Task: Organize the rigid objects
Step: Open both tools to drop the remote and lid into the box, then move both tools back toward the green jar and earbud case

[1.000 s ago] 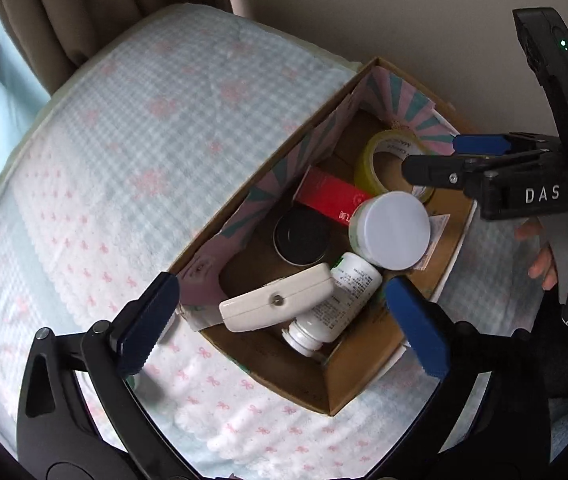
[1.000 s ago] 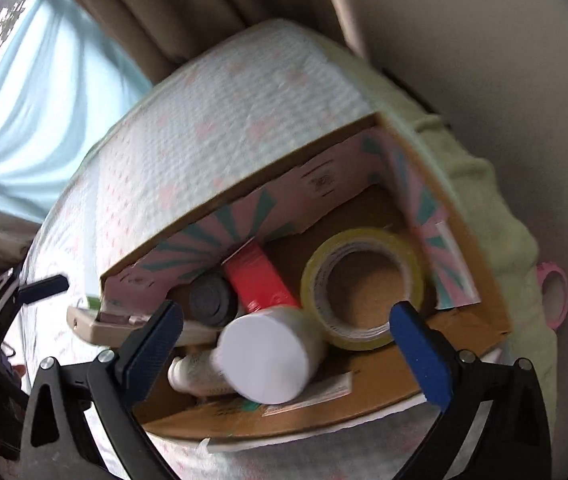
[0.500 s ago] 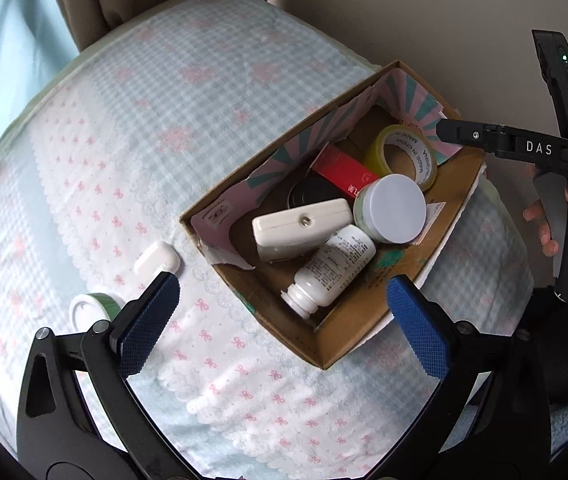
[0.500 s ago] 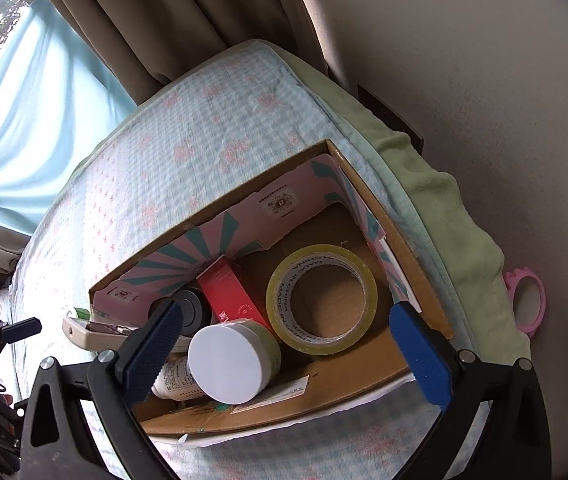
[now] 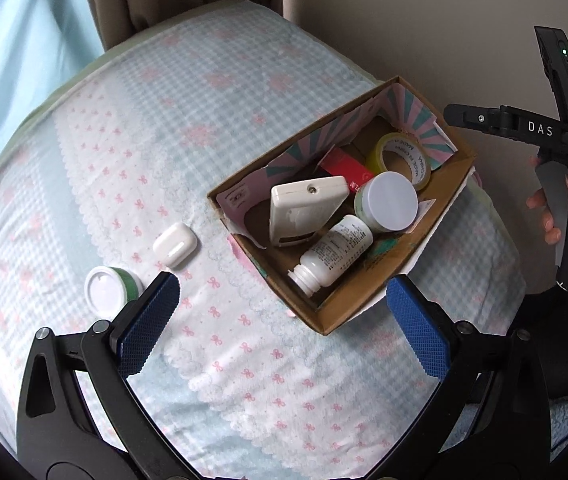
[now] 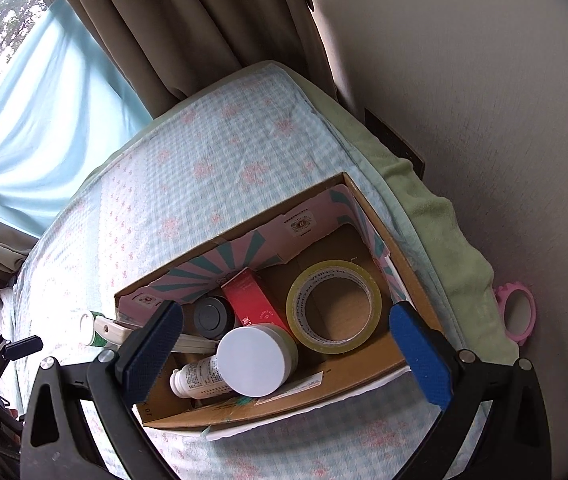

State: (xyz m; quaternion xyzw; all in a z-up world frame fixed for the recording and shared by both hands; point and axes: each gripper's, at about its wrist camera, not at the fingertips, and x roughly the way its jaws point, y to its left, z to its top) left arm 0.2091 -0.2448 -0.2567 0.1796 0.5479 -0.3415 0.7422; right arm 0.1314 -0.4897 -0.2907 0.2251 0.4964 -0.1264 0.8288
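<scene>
The left gripper (image 5: 282, 318) hung wide open and empty, nearer than the right to the white case (image 5: 175, 244) and green-rimmed lid (image 5: 111, 289) lying left of the cardboard box (image 5: 368, 300).

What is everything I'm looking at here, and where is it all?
cardboard box: 1, brown, on the bedspread
tape roll: 1, yellow, in box
red carton: 1, in box
white-lidded jar: 1, in box
pill bottle: 1, white, lying in box
white device: 1, in box
dark round lid: 1, in box
earbud case: 1, white, on bedspread
green tub: 1, white lid, on bedspread
pink mirror: 1, beside bed
left gripper: jaws open
right gripper: jaws open
</scene>
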